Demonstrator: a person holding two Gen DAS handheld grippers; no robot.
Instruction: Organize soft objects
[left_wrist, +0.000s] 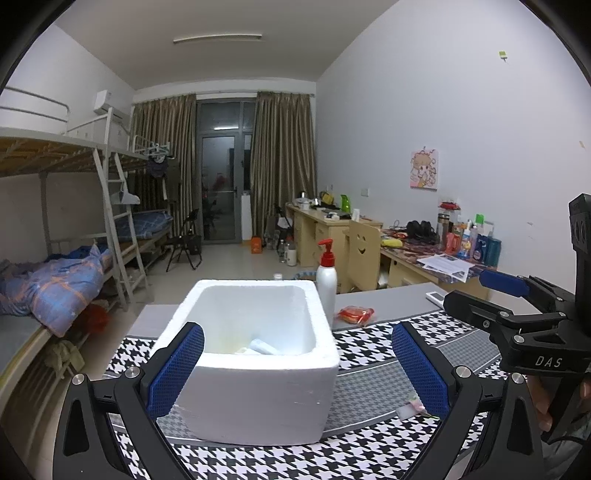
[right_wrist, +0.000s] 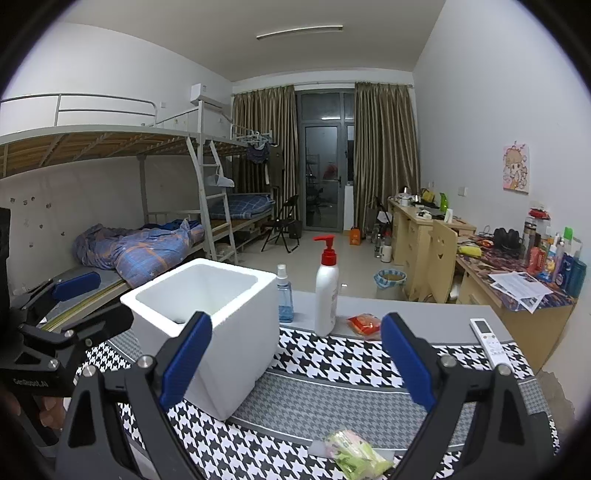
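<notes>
A green-and-pink soft packet (right_wrist: 356, 456) is seen lying on the houndstooth cloth (right_wrist: 332, 358), low between the spread, empty fingers of the right gripper (right_wrist: 295, 365). Just to its left a white foam box (right_wrist: 207, 325) is set, with something pale inside. The left gripper (left_wrist: 297, 369) is held wide apart around the box's near side. Behind stand a pump bottle (right_wrist: 327, 291), a blue spray bottle (right_wrist: 284, 295), a red packet (right_wrist: 364, 325) and a remote (right_wrist: 489, 343).

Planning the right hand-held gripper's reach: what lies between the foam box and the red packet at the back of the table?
The white pump bottle stands between the foam box and the red packet, beside a small blue spray bottle; right wrist view.
</notes>
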